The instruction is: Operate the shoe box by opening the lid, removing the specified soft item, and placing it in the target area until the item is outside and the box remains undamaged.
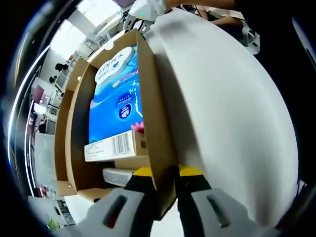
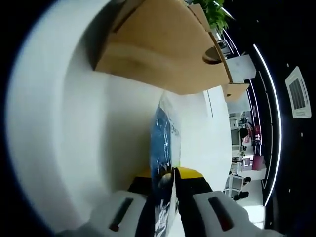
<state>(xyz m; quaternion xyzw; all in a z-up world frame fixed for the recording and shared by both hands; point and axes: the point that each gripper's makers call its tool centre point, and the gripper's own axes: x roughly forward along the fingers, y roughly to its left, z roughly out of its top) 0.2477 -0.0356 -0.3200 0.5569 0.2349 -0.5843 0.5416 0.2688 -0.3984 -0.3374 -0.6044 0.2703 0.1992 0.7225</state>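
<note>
In the left gripper view an open brown cardboard shoe box [image 1: 154,113] lies with its inside facing me. A blue-and-white soft tissue pack [image 1: 116,96] sits in it above a white barcode label [image 1: 111,146] and a pale packet [image 1: 118,175]. My left gripper [image 1: 165,181] is shut on the box's side wall, which runs up between the jaws. In the right gripper view my right gripper [image 2: 168,180] is shut on a blue soft pack [image 2: 162,140], seen edge-on over the white table [image 2: 74,123]. That pack is outside the box [image 2: 163,44], which lies beyond it.
The white tabletop [image 1: 232,113] spreads to the right of the box. Something white [image 1: 145,9], hand or tool I cannot tell, sits at the box's far end. A box flap with a round hole [image 2: 213,54] sticks out. Office furniture [image 2: 239,133] stands beyond the table.
</note>
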